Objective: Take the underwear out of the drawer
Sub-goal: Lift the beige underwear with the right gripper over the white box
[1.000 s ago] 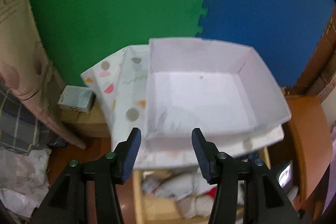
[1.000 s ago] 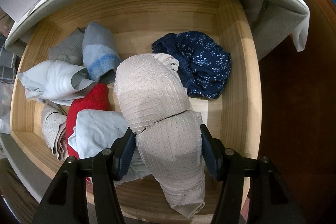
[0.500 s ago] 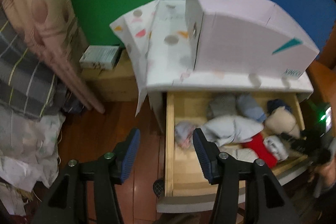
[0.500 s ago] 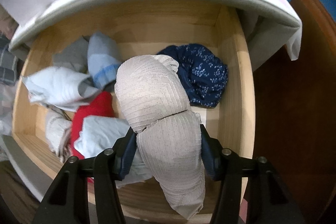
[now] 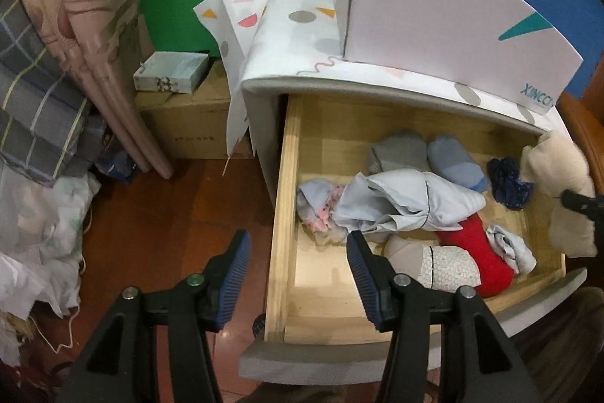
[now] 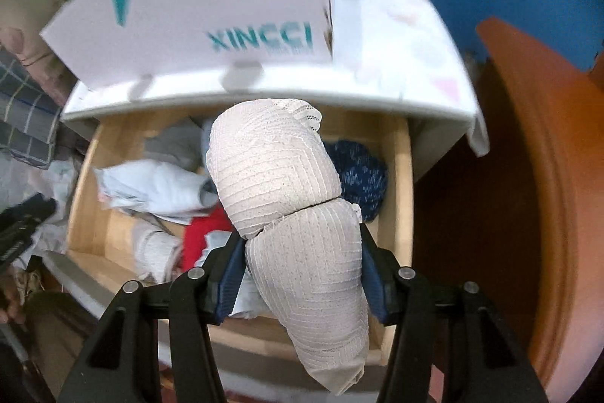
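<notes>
A wooden drawer [image 5: 287, 214] [image 6: 400, 176] stands pulled out of a white cabinet, holding several folded garments. My right gripper [image 6: 302, 252] is shut on a rolled beige lace underwear [image 6: 290, 199], held above the drawer; the same bundle [image 5: 558, 184] shows at the drawer's right end in the left wrist view. In the drawer lie a dark blue floral piece [image 6: 358, 176] [image 5: 507, 182], a red piece [image 5: 475, 248], pale blue cloth [image 5: 407, 199] and grey-blue rolls [image 5: 453, 161]. My left gripper [image 5: 298, 252] is open over the drawer's left wall, nothing between its fingers.
A white box [image 5: 434, 10] [image 6: 211, 6] stands on the patterned cloth [image 5: 294, 25] covering the cabinet top. Cardboard boxes [image 5: 188, 123], a rolled mat [image 5: 87, 36] and piled cloth [image 5: 37, 214] sit on the wooden floor at left. Orange-brown furniture [image 6: 528, 176] is at right.
The right gripper rose with the beige underwear, lifting it out of the drawer. The left gripper came down from above the white box to the drawer's left front.
</notes>
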### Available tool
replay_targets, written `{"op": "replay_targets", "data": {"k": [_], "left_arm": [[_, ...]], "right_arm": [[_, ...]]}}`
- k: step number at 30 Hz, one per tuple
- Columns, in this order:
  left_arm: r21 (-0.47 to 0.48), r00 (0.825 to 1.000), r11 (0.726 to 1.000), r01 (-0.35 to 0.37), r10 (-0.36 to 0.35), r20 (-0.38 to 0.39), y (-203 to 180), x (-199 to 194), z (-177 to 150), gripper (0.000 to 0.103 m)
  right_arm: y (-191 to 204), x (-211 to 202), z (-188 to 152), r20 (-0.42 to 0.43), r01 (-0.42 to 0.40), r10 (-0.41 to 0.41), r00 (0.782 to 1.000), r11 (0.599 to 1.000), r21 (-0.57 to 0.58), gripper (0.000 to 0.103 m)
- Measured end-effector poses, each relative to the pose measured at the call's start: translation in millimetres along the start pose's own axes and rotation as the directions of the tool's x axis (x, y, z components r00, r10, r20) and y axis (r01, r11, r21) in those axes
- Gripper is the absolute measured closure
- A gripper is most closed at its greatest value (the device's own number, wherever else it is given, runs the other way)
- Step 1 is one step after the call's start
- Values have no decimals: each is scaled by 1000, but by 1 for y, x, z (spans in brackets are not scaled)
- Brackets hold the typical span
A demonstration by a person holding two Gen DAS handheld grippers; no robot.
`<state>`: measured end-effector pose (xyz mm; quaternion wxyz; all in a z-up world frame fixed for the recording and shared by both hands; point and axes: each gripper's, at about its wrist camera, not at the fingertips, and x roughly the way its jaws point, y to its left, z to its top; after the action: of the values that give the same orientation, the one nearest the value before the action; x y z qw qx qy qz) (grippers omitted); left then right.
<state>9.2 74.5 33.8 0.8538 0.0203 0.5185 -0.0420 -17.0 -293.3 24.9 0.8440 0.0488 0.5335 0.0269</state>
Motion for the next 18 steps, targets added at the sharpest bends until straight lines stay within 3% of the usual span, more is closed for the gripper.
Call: {"op": "replay_targets", "data": {"k": [9, 18], "left_arm": [[-25, 1000, 1000, 1, -1, -14, 3, 12, -4, 49], [79, 999, 996, 36, -36, -6, -21, 12, -9, 49]], "right_arm": [[13, -73, 19, 110, -5, 9, 994, 999, -43, 52], [24, -131, 64, 233, -21, 30, 972, 999, -43, 52]]}}
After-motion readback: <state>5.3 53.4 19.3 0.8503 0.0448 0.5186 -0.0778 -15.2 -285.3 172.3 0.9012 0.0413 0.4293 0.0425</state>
